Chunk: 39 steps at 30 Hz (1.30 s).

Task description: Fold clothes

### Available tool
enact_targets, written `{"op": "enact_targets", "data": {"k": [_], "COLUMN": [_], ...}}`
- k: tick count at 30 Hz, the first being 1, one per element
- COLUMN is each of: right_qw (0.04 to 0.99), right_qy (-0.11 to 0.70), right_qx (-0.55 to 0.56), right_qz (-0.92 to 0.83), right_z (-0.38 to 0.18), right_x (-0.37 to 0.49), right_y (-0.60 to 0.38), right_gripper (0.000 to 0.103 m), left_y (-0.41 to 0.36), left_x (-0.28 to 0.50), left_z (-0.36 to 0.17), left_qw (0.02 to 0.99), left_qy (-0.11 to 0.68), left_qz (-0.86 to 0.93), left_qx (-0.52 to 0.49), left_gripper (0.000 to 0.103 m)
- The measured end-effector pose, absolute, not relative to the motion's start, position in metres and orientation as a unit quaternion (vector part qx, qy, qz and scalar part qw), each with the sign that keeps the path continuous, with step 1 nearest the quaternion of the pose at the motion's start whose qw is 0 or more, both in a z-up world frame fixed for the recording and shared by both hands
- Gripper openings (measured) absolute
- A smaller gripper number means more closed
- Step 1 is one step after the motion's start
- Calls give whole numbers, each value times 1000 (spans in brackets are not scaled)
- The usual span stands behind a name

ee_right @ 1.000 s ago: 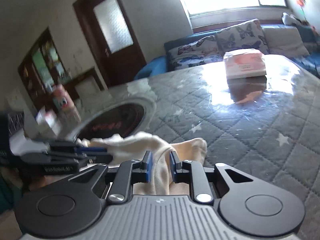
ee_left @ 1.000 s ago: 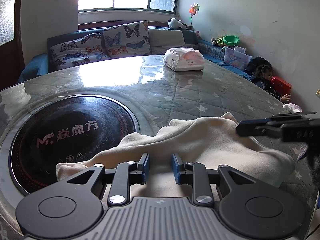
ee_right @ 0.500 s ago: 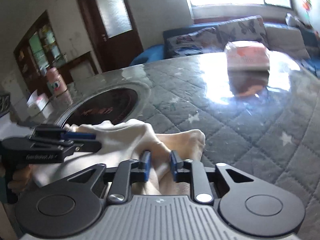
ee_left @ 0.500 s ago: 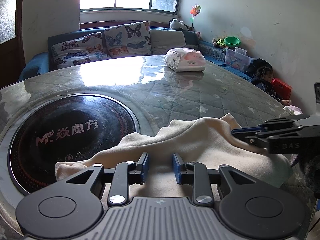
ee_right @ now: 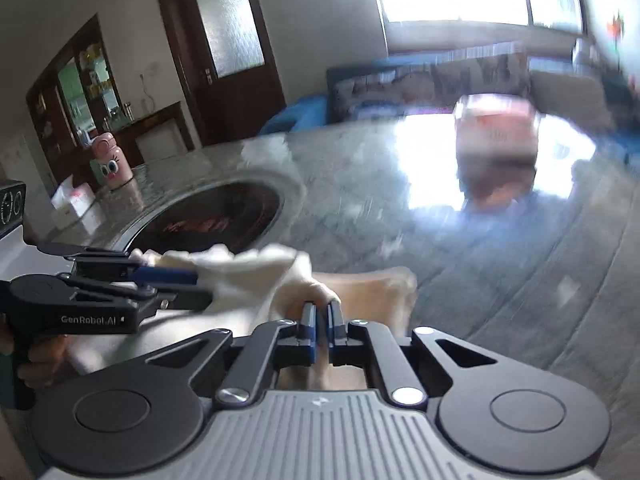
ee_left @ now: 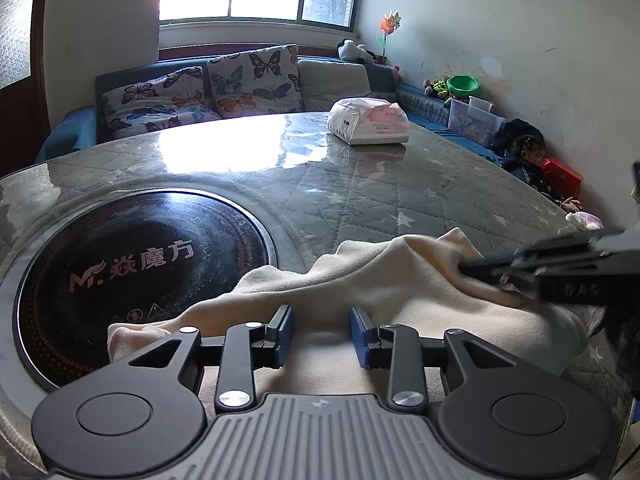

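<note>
Since half a second ago, right gripper [ee_right: 320, 316] narrowed to pinch a ridge of the cream cloth [ee_left: 384, 280]; previously parted around it. Left gripper [ee_left: 320, 334] unchanged: wide apart, straddling the cloth, gripping nothing. Cloth lying rumpled on the bench [ee_left: 360, 188], one end overlapping the black hob [ee_left: 132, 268]. Readable: "M." plus Chinese characters on the hob, "GenRobot.AI" on the left gripper's body.

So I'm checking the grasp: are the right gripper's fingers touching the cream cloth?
Touching. The right wrist view shows the right gripper nearly shut, pinching a fold of the cream cloth.
</note>
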State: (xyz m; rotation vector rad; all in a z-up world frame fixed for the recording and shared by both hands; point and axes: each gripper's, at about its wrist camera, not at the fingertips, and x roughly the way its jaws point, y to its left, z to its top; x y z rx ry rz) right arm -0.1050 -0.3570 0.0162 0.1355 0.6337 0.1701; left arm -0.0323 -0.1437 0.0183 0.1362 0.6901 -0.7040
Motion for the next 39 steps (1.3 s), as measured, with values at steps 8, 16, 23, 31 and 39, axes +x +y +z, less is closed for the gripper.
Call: {"op": "enact_targets", "data": {"k": [8, 16, 23, 31, 39], "right_qw": [948, 955, 950, 948, 948], "right_qy": [315, 293, 294, 306, 297], "right_qx": [-4, 29, 1, 10, -10], "right_qz": [34, 42, 105, 89, 116], "right_z": [12, 28, 31, 12, 12], "right_x": [-99, -112, -137, -139, -152], "right_y": [-364, -380, -345, -342, -325], "right_gripper": [4, 11, 11, 11, 11], "left_y": [-144, -137, -149, -161, -163], "left_x": [-35, -40, -74, -96, -102], "left_z": [15, 21, 37, 30, 20], "left_qw": [884, 886, 876, 864, 861], "left_qy": [316, 321, 293, 287, 291], "left_qz": [-335, -324, -376, -406, -409], "left_qx": [85, 84, 76, 82, 86], "left_gripper": [50, 52, 37, 32, 30]}}
